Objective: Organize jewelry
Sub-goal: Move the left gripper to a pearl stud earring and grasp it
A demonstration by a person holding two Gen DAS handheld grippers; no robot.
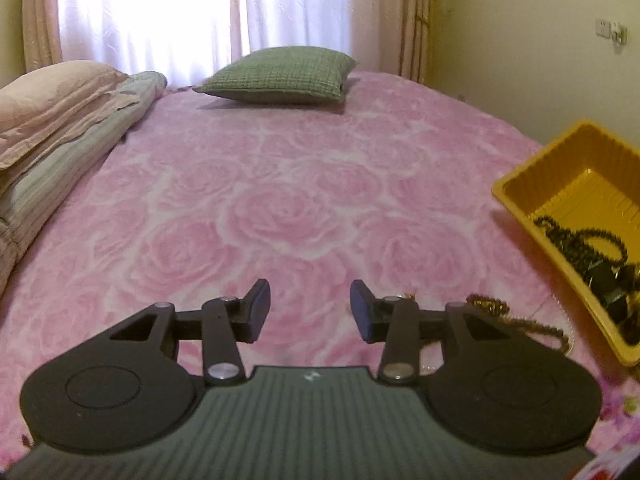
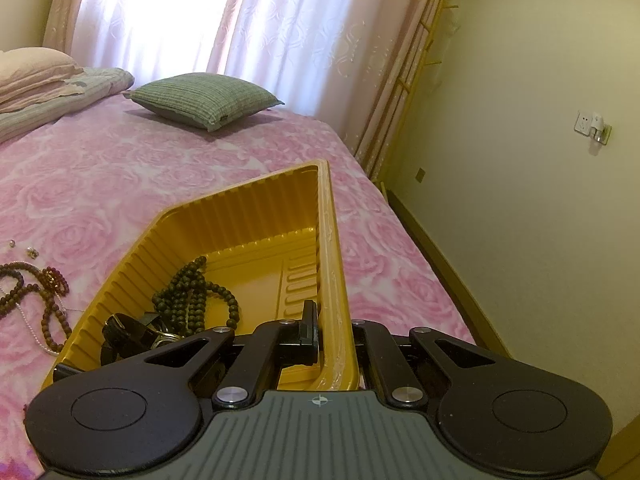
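A yellow plastic tray [image 2: 256, 208] lies on the pink rose bedspread; it also shows at the right of the left wrist view [image 1: 532, 196]. In it lie a dark bead necklace [image 2: 192, 292] and a black strap watch [image 2: 128, 332]. My right gripper [image 2: 334, 336] is shut on the tray's right wall, one finger inside, one outside. Brown bead necklaces [image 2: 44, 292] and small earrings [image 2: 31, 252] lie on the bed left of the tray. My left gripper [image 1: 310, 312] is open and empty above the bedspread. A brown bead strand [image 1: 516, 320] lies just right of it.
A green checked cushion [image 1: 280, 76] lies at the far side of the bed. Folded quilts and a pink pillow [image 1: 60, 120] are stacked at the left. The bed's right edge [image 2: 420, 248] drops beside a yellow wall. Curtains hang behind.
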